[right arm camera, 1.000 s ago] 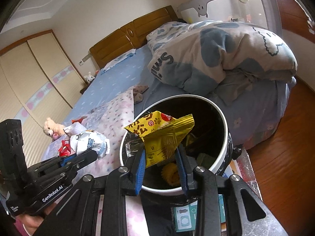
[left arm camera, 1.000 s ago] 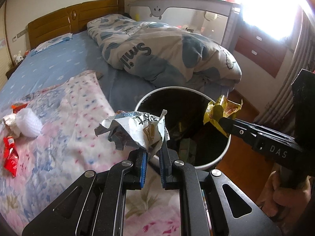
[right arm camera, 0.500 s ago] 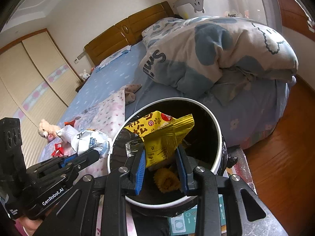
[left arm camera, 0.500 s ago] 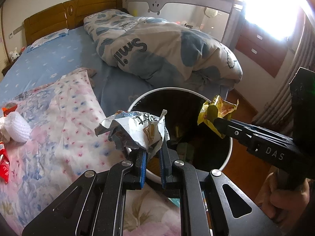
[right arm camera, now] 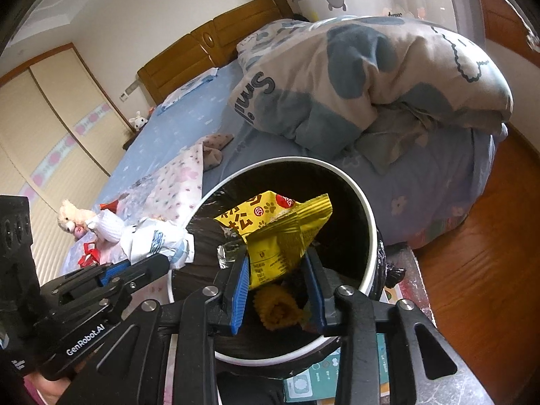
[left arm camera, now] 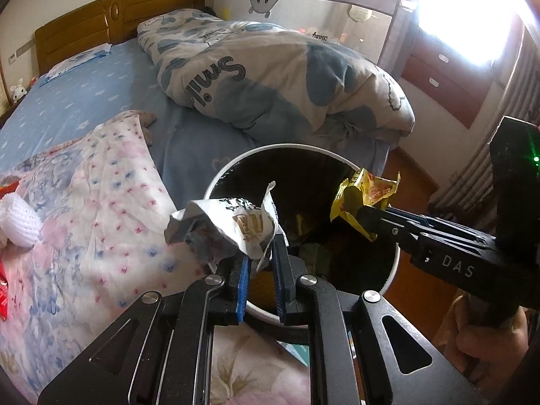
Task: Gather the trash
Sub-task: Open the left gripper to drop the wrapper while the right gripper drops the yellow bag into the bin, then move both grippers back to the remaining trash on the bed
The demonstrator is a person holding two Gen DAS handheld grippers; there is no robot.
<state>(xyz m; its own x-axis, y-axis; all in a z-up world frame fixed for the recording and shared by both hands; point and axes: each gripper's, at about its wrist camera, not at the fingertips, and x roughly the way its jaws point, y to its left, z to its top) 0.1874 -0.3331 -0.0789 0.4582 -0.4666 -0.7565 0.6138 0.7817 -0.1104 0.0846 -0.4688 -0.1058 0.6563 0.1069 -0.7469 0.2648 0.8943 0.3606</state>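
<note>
A white-rimmed bin (left arm camera: 216,182) lined with a black bag stands against the bed's edge. My left gripper (left arm camera: 261,253) holds a crumpled white wrapper (left arm camera: 222,222) at the bin's near-left rim. Its jaws are opening, with the wrapper's tail still pinched between the blue pads. My right gripper (right arm camera: 276,263) hangs over the bin's mouth (right arm camera: 369,222) with a yellow snack packet (right arm camera: 280,222) between its pads. These jaws are opening too, and the packet still stands up between them. In the left wrist view the right gripper (left arm camera: 364,216) reaches in from the right with the yellow packet (left arm camera: 364,192).
A yellow knitted lump (right arm camera: 276,307) lies inside the bin. On the floral sheet (left arm camera: 101,202) sit a white knitted ball (left arm camera: 18,219), red wrappers (right arm camera: 89,253) and a plush toy (right arm camera: 72,216). A folded duvet (left arm camera: 270,77) lies behind the bin. Wooden floor (right arm camera: 489,253) is to the right.
Both grippers have shifted closer over the bin, which now looks larger and nearer. The wrapper and the yellow packet stay in the jaws, whose gaps look slightly wider.
</note>
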